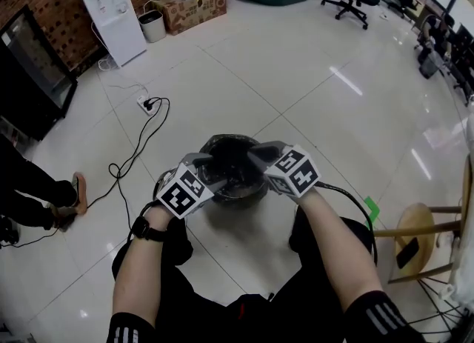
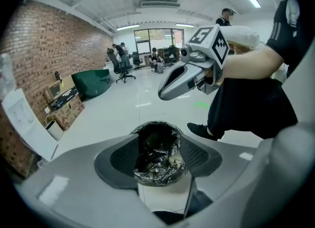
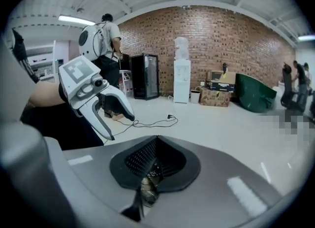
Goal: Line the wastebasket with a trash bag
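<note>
The round wastebasket (image 1: 232,173) stands on the white tiled floor just ahead of my knees, with a crinkled black trash bag (image 1: 228,158) inside it and over its rim. Both grippers hover over the rim. My left gripper (image 1: 206,162) is above the left side; in the left gripper view (image 2: 157,141) its jaws stand open, with the lined basket (image 2: 158,154) showing far below through the gap and nothing between the pads. My right gripper (image 1: 257,158) is above the right side; in the right gripper view (image 3: 156,142) its jaws are shut and hold nothing.
A power strip with a black cable (image 1: 147,103) lies on the floor to the far left. A person's foot (image 1: 78,192) is at the left. A wooden stool (image 1: 418,234) stands at the right. A water dispenser (image 1: 112,12), cardboard boxes (image 1: 194,7) and a small bin (image 1: 152,26) line the back wall.
</note>
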